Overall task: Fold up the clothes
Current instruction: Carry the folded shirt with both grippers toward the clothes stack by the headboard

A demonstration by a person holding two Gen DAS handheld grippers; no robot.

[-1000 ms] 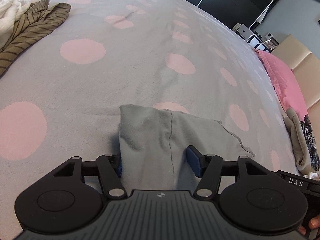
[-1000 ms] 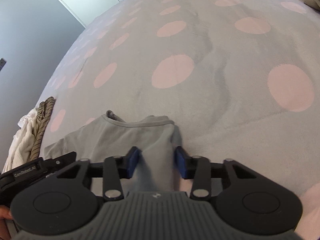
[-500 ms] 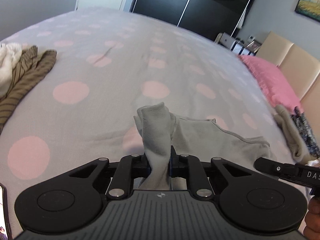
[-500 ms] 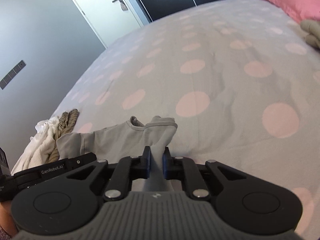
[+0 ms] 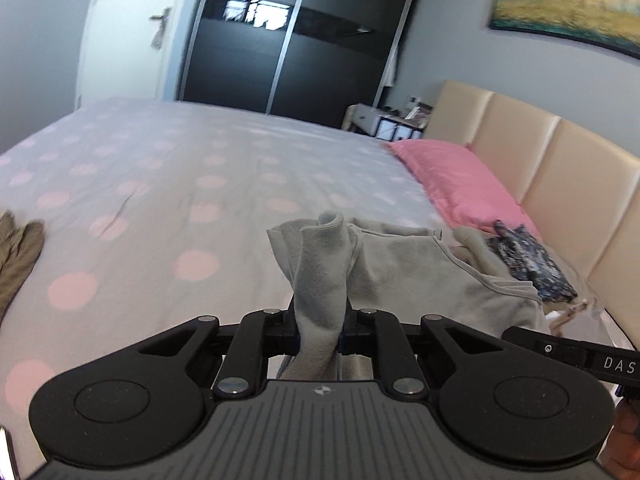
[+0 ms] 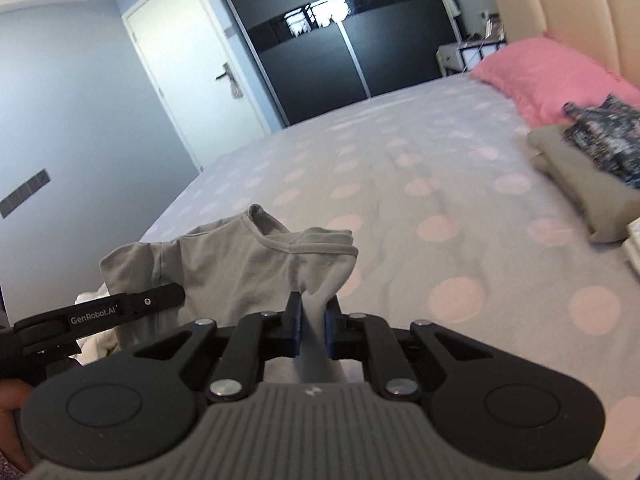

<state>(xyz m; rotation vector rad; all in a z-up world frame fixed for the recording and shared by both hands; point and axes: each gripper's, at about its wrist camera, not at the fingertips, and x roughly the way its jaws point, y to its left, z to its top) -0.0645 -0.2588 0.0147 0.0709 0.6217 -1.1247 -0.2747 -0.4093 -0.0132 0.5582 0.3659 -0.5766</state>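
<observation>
Pinching is noted at both ends of the grey T-shirt: the left gripper is pressed together on a bunched corner of fabric, w/ a twisted wad standing up just beyond the jaws, and the right gripper is pressed together on another fold, blue pads seen flat against the cloth. T-shirt is held up off the bed, stretched between the two grippers; its ribbed neckline is seen in the right wrist view, sagging twd the left gripper's side. Bed cover is grey w/ pink dots, lightly wrinkled. Pink pillow is recorded against the beige padded headboard, approx. at the far right of the bed. Just in front of the pillow, a folded beige garment is observed w/ a dark patterned garment lying on top. Olive-brown garment is seen at the bed's left edge, well apart from the T-shirt. Black sliding wardrobe and white door are noted beyond the bed; framed painting is hung above the headboard. Left wrist view is partly motion-blurred.
</observation>
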